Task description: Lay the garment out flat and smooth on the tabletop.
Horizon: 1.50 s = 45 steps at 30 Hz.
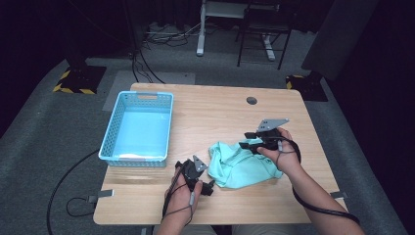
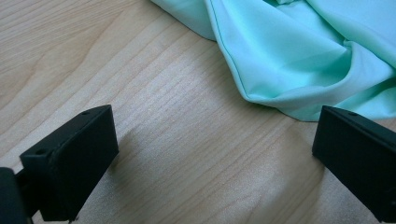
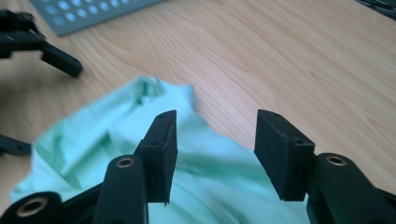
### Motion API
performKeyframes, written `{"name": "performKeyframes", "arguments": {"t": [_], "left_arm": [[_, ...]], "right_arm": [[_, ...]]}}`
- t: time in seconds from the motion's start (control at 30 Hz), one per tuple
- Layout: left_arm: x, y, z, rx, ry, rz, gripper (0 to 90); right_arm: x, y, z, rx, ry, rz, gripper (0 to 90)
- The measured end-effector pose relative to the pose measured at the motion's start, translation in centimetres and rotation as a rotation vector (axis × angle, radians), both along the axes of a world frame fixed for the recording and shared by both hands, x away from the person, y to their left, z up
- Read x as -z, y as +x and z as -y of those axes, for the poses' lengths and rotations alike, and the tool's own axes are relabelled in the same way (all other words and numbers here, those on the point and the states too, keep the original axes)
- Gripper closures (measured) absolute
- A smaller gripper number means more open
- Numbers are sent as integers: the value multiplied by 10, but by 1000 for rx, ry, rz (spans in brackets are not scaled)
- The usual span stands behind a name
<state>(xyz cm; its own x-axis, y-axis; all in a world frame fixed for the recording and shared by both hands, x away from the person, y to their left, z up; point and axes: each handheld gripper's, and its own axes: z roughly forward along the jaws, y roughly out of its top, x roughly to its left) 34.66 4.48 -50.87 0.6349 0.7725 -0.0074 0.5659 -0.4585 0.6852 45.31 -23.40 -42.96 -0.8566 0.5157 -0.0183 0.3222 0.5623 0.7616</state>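
Table [image 1: 220,117] of pale wood carries everything, its grain running under both grippers. Beyond the left gripper [image 1: 208,185] and off to its far left stands a light blue perforated basket [image 1: 110,147], its near wall just ahead of that hand; the basket's dotted wall [image 3: 93,11] also shows far ahead of the right gripper's jaws. A crumpled mint-green garment [image 1: 242,166] lies between the two grippers. In the left gripper view the jaws of the left gripper [image 2: 215,144] stand wide apart over bare wood, and the garment's folded edge [image 2: 299,60] lies just ahead, nearly touching the right-hand jaw. The right gripper [image 3: 215,149] has its jaws parted, hovering over the garment [image 3: 140,140], with cloth under and between them but not pinched. Across the cloth from it, the left gripper [image 3: 42,70] shows with spread jaws.
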Motion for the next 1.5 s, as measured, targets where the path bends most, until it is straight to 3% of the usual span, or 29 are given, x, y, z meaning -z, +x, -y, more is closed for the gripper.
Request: {"name": "performKeyframes", "arguments": {"t": [0.17,0.27,0.5,0.6,0.7,0.8,0.93,0.97,1.03,1.07,1.17,1.3,1.37,1.43,1.5], "left_arm": [[0,0,0,0,0,0,2],[0,0,0,0,0,0,2],[0,1,-1,-34,-1,0,2],[0,0,-1,-36,-2,-1,3],[0,1,-1,-40,-3,0,2],[0,1,-1,-43,-3,0,2],[0,0,-1,-53,-3,5,9],[-1,-1,-1,-59,-12,12,30],[-3,-2,-2,-79,-57,23,195],[-5,-2,-2,-72,-74,17,227],[-11,-3,0,-58,-85,33,182],[-18,-5,4,-44,-77,70,191],[-19,-6,5,-37,-76,79,206],[-19,-6,6,-34,-77,87,238],[-20,-5,5,-32,-77,101,279]], "right_arm": [[11,0,21,50,-23,-16,478],[21,-2,26,46,-79,-21,468],[51,-9,40,30,-193,-105,445],[56,-14,48,34,-160,-101,431],[47,-19,57,52,-130,-66,430],[33,-20,73,117,-93,-30,430],[21,-21,96,217,-81,0,424],[20,-22,101,232,-81,-1,423],[22,-25,108,249,-76,-17,421],[24,-27,111,250,-76,-30,421],[32,-34,114,247,-91,-62,425],[46,-35,114,239,-112,-135,528],[51,-35,114,213,-115,-184,722],[51,-37,114,202,-105,-202,872],[44,-41,115,207,-120,-190,882]]}}
